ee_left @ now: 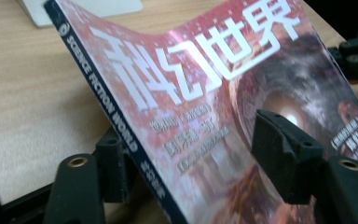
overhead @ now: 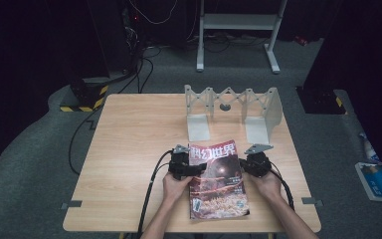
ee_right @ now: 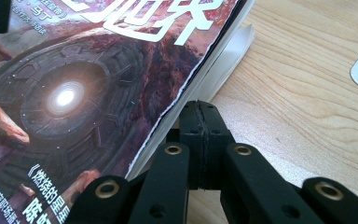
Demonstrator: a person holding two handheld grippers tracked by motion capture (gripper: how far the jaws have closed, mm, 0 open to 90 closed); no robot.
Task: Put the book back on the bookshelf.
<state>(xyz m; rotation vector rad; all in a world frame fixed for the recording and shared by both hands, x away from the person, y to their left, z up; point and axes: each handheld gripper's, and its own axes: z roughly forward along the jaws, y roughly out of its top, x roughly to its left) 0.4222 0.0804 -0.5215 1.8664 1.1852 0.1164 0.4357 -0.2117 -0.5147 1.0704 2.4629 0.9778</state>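
Glossy red science-fiction magazine (overhead: 218, 181) lies on the light wooden desk (overhead: 129, 149), just in front of the grey metal folding book rack (overhead: 231, 112). Left hand-held gripper (overhead: 195, 170) at the magazine's spine edge, jaws spread either side of it, one above the cover, not pressing. Right hand-held gripper (ee_right: 200, 126) clenched empty, jaws together beside the page edge.
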